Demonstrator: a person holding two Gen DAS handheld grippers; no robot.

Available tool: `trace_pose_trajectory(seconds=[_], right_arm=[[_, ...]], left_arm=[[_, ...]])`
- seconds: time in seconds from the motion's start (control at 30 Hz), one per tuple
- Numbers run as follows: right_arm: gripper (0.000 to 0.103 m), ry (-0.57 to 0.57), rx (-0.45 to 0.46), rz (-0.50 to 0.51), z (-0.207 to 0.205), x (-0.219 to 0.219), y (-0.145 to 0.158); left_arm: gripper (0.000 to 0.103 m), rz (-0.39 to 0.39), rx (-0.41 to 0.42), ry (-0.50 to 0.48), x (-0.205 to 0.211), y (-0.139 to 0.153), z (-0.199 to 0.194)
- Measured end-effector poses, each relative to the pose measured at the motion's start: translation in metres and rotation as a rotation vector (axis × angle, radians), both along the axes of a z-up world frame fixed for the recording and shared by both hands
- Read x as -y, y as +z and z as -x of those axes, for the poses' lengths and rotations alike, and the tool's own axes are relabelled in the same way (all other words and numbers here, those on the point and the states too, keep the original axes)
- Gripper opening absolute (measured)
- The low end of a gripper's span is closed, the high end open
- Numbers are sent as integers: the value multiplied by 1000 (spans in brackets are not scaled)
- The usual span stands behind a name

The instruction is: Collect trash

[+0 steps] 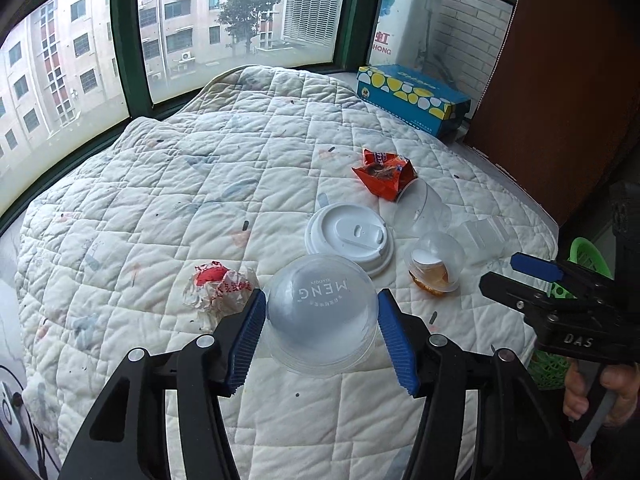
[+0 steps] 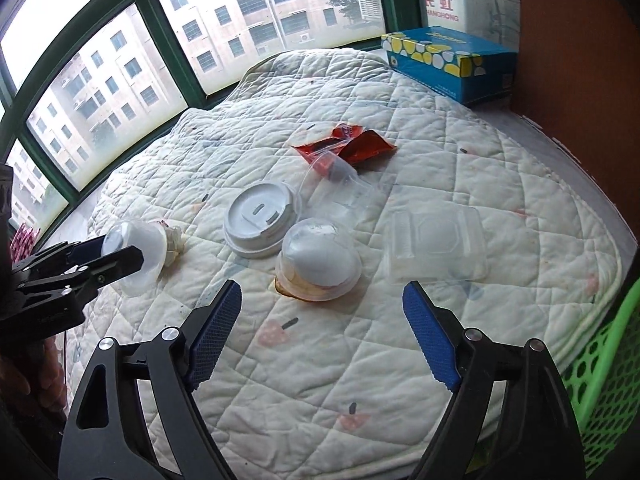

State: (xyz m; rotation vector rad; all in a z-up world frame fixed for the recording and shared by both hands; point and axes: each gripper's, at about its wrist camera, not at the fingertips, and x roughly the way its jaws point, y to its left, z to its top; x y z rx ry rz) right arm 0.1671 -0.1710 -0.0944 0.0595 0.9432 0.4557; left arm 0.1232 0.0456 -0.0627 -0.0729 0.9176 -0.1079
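My left gripper (image 1: 322, 318) is shut on a clear dome lid (image 1: 322, 312) printed MENG; it also shows in the right wrist view (image 2: 138, 254). My right gripper (image 2: 322, 312) is open and empty, just short of a small domed cup (image 2: 318, 260) with brown residue, which the left wrist view (image 1: 434, 266) shows too. On the quilt lie a white coffee lid (image 1: 348, 238), a clear cup (image 1: 422, 208) on its side, a red snack wrapper (image 1: 384, 174), a crumpled red-and-white wrapper (image 1: 218, 284) and a clear clamshell box (image 2: 434, 242).
A white quilted cover (image 1: 200, 184) spreads over the table. A blue tissue box (image 1: 412, 96) stands at the back right by the window. A green plastic basket (image 2: 604, 384) sits below the table's right edge. A brown panel (image 1: 560, 100) stands to the right.
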Motion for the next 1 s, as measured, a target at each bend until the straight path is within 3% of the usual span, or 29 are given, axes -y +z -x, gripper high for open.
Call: trace_pose_trajectory(seconds=[0.43,0.57,1.0], right_arm=[[75,-14,-72,33,-46,-29,-37],[66,-15,-93,48,-50,-33,-45],[66,-16,-17,35,-20,-11,-12]], left_arm=[[55,18,27,9,-16,13,8],[55,20,23,13,-17,13,8],[55,23,46,15,-13,24,13]])
